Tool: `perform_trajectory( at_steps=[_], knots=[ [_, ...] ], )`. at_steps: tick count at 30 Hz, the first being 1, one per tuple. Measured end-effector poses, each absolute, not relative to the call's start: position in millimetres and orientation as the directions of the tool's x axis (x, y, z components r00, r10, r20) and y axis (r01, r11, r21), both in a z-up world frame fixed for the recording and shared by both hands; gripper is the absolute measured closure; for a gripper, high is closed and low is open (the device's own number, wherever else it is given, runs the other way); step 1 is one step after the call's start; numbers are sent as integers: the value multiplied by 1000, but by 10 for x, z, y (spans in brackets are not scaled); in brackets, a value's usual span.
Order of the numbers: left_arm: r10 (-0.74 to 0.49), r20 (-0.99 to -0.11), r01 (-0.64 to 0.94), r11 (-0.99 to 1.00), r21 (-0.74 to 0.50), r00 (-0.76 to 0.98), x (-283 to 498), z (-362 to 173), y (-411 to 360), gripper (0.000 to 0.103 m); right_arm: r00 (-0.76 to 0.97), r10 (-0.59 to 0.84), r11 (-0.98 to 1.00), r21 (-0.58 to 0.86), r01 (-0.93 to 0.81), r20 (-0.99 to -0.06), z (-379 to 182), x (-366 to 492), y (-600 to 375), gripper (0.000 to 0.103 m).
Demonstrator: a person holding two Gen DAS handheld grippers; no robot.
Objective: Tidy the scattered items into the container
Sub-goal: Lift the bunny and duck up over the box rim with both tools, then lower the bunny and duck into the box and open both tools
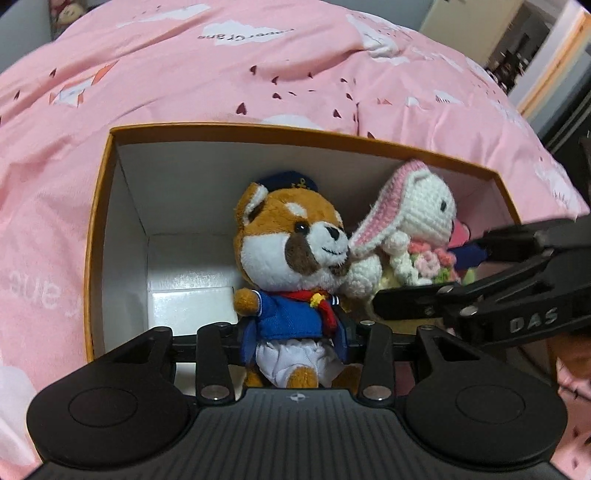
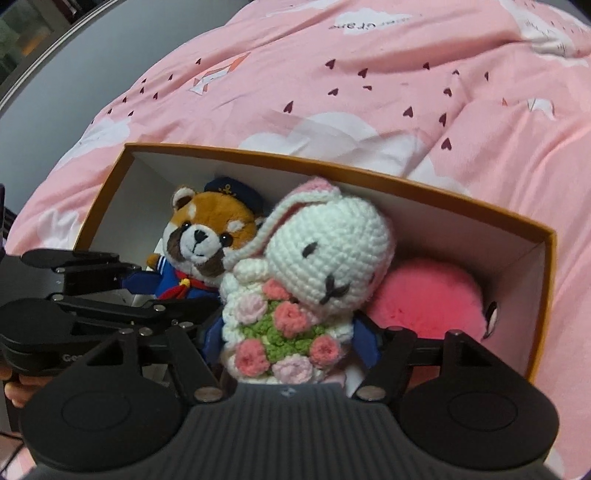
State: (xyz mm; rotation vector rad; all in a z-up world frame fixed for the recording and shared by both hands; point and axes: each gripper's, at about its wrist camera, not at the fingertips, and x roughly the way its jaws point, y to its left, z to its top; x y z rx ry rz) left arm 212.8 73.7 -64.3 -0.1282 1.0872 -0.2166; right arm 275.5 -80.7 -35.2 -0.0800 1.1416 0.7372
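A pink duvet [image 1: 258, 74] covers the bed and fills most of both views — white clouds, small dark hearts, folded-paper cranes and some lettering printed across it, the cloth rumpled into soft folds. Beyond its far edge, in the left wrist view, stands a pale wall [image 1: 465, 18] with an orange-edged doorway [image 1: 554, 55]. A grey surface [image 2: 92, 55] borders the bed in the right wrist view.

Your left claw [image 1: 293, 339] and right claw [image 2: 291, 339] sit side by side — each clamped on something, fingers angled downward.
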Motion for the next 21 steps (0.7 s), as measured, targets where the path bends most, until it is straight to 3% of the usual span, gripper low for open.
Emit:
perform_trajectory(
  at_steps=[6, 10, 16, 21],
  knots=[
    [-217, -839, 129, 976, -176, 499, 1975, -532, 726, 52, 323, 487, 761, 213, -613, -812, -91, 2545, -933, 29],
    [-220, -808, 125, 976, -181, 547, 1904, -353, 797, 52, 414, 488, 777, 165, -608, -768, 44, 2518, -1016, 39],
    [-193, -805, 106, 981, -161, 561, 2031, -342, 828, 66, 420, 498, 792, 200, -577, -759, -34, 2725, -984, 58],
    [-166, -808, 126, 985, -115, 565, 2045, -427, 783, 73, 398, 487, 798, 211, -565, -777, -195, 2784, -945, 60]
  ],
)
